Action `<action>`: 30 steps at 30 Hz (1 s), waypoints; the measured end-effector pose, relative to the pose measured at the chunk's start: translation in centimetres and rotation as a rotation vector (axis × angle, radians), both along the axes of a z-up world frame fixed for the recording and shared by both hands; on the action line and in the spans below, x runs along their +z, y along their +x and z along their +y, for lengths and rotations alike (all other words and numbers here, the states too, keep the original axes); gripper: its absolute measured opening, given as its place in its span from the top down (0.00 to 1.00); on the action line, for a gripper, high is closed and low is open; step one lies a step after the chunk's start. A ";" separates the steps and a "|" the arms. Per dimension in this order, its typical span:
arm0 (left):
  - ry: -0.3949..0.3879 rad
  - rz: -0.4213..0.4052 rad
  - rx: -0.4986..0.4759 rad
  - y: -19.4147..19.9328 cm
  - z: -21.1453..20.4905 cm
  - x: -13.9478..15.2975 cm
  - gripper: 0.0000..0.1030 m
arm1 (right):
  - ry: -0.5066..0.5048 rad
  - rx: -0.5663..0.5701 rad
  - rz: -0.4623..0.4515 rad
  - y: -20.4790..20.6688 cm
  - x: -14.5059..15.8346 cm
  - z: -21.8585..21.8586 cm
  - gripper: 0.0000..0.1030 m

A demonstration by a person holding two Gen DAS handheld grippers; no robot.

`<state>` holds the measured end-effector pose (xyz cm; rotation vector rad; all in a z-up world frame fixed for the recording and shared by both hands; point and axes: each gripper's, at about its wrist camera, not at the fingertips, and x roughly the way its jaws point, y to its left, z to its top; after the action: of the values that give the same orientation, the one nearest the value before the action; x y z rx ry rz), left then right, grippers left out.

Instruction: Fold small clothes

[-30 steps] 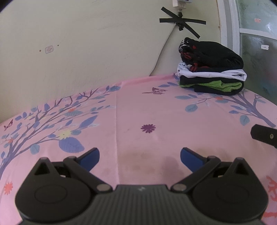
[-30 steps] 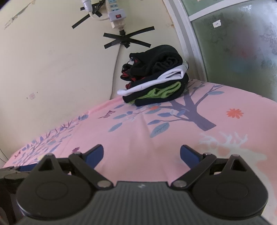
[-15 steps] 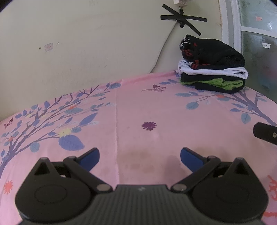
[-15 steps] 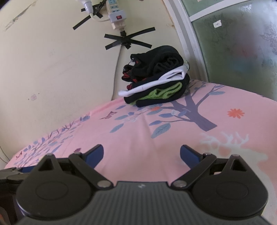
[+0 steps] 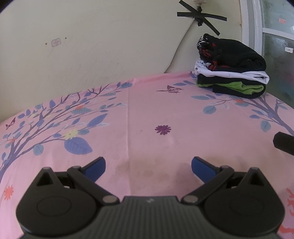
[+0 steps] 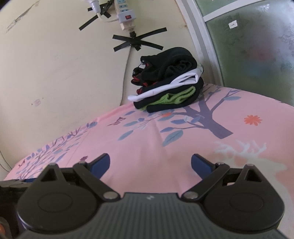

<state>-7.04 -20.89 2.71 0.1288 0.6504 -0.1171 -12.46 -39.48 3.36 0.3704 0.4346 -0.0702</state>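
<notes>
Showing only rightward: power strip (image 6: 123, 13) above clothes stack (image 6: 168, 80).

Stack of folded clothes (image 5: 232, 66) sits on the bedsheet (image 5: 147, 114) at the far right corner, against the wall (image 5: 91, 46) and just beside the window frame (image 5: 248, 22). Power strip (image 6: 125, 14) is taped to the wall above the stack. Left hand-held gripper (image 5: 148, 166) and right hand-held gripper (image 6: 150, 164) hang over bare sheet, well short of the stack.

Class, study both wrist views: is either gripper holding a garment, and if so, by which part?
Nothing is held. The left gripper and right gripper are both open over the pink sheet; the folded clothes pile sits untouched by the wall.
</notes>
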 end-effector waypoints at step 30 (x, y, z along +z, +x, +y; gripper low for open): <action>-0.005 0.045 -0.004 0.6 0.3 -0.2 0.00 | 0.029 0.018 0.000 0.3 -0.1 -0.5 0.12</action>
<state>-6.48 -20.63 2.54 0.1228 0.6949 -0.1261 -12.19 -39.95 3.29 0.3949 0.4395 -0.0470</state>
